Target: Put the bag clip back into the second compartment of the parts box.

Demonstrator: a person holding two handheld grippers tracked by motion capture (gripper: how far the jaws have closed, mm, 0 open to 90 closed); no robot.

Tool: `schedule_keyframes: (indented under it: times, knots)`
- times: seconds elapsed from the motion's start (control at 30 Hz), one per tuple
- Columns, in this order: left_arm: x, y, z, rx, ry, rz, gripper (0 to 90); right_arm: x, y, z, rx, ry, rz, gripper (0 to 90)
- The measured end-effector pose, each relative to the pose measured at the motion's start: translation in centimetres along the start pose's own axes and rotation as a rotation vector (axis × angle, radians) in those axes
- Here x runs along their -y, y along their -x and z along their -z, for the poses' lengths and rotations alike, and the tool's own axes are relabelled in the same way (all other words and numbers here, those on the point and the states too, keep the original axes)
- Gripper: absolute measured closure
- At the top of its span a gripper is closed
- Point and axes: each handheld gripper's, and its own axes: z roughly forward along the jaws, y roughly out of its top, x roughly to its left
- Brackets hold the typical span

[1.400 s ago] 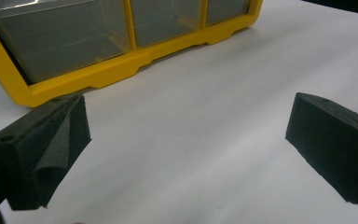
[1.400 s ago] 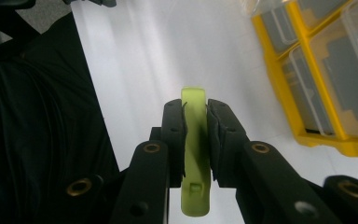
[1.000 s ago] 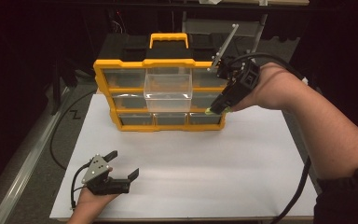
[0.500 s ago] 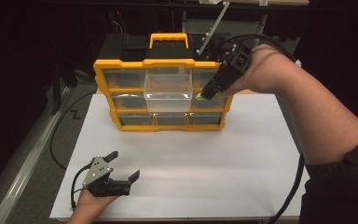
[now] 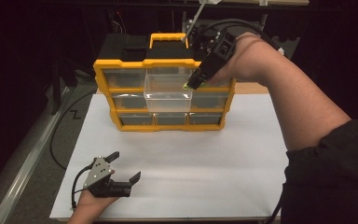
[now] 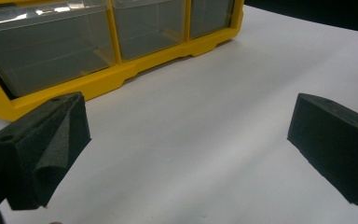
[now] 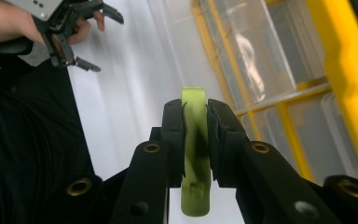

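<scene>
**Green piece held over the pulled-out drawer**

My right tongs (image 7: 196, 122) are clenched on a small flat yellow-green plastic piece (image 7: 195, 154); its two ends stick out past the pads. I hold it at the upper right of the yellow plastic organizer with clear drawers (image 5: 103, 77), just above the right edge of the clear middle drawer (image 5: 168, 95), which is pulled out. My left tongs (image 5: 125, 166) are released, with nothing between them, low over the white worktop (image 5: 223, 163), well apart from the organizer.

A flat white rectangular board (image 5: 205, 158) covers the table, and 1 yellow plastic organiser with clear drawers (image 5: 164, 95) stands at its far edge
</scene>
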Motion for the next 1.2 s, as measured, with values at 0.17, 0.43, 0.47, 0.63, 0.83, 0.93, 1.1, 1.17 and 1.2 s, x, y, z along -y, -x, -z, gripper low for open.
schedule_keyframes:
  times: [0.17,0.43,0.47,0.63,0.83,0.93,1.1,1.17,1.2]
  knots:
    - [0.0,0.1,0.0,0.006,0.001,-0.002,0.4,-1.4,0.4,-0.5,0.005,0.005,0.009,79.2]
    - [0.0,0.1,0.0,0.020,-0.001,-0.004,0.4,-3.2,0.9,-1.5,0.017,-0.002,0.019,79.2]
    - [0.0,0.1,0.0,0.021,-0.001,-0.003,0.4,-3.4,1.0,-1.7,0.019,0.001,0.019,79.2]
    - [0.0,0.1,0.0,0.016,0.010,-0.006,0.4,-4.0,1.5,-2.7,0.048,-0.006,0.032,79.1]
    - [0.0,0.0,0.1,0.022,0.013,-0.003,0.4,-4.1,2.0,-5.0,0.032,-0.018,0.027,79.1]
    - [0.0,0.1,0.0,0.029,0.012,-0.003,0.4,-4.3,2.0,-5.5,0.028,-0.029,0.038,78.9]
    - [0.0,0.1,0.0,0.031,0.013,-0.002,0.4,-4.4,2.0,-5.7,0.023,-0.022,0.038,78.8]
    - [0.0,0.1,0.1,0.032,0.015,-0.002,0.4,-4.5,2.0,-5.8,0.016,-0.017,0.036,78.8]
    - [0.0,0.1,0.1,0.031,0.014,-0.003,0.4,-4.5,2.0,-5.8,0.016,-0.017,0.036,78.8]
